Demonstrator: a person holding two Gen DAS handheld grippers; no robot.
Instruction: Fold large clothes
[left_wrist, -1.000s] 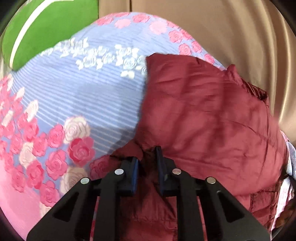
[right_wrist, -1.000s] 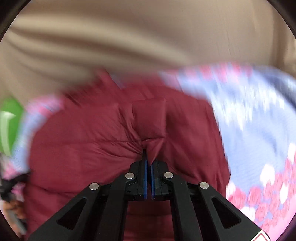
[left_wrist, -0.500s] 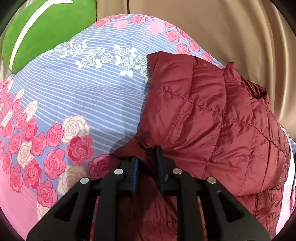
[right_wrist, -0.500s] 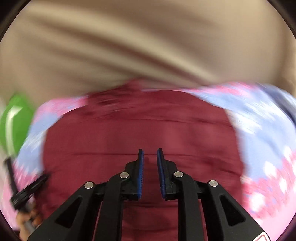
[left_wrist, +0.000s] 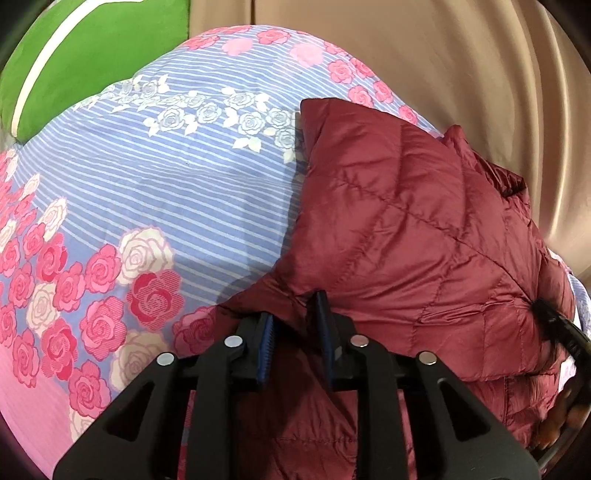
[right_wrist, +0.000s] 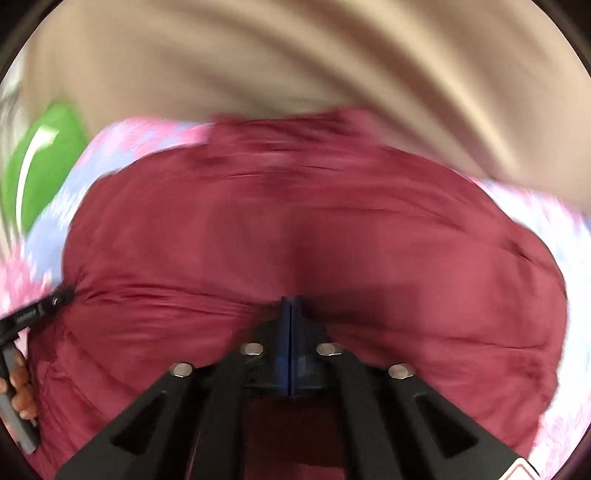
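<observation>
A dark red quilted jacket (left_wrist: 406, 229) lies folded over on the flowered bed sheet (left_wrist: 155, 184), on the right of the left wrist view. My left gripper (left_wrist: 295, 310) is at the jacket's near left edge; its jaws are opening, with a bunched fold of the jacket pressed between the pads. It also shows at the left edge of the right wrist view, as the left gripper (right_wrist: 55, 301) with creases running to its tip. My right gripper (right_wrist: 291, 301) is shut, its blue pads together at the blurred jacket (right_wrist: 295, 221). In the left wrist view the right gripper (left_wrist: 554, 325) pinches a pucker of the jacket's right side.
A green cushion (left_wrist: 92, 55) lies at the far left of the bed, also seen as the green cushion (right_wrist: 40, 158). A beige curtain (left_wrist: 461, 74) hangs right behind the bed. A hand (right_wrist: 20, 387) holds the left gripper's handle.
My right gripper let go of a jacket fold, opened, swung sideways over the jacket and shut again. My left gripper stayed put and its jaws spread slightly.
</observation>
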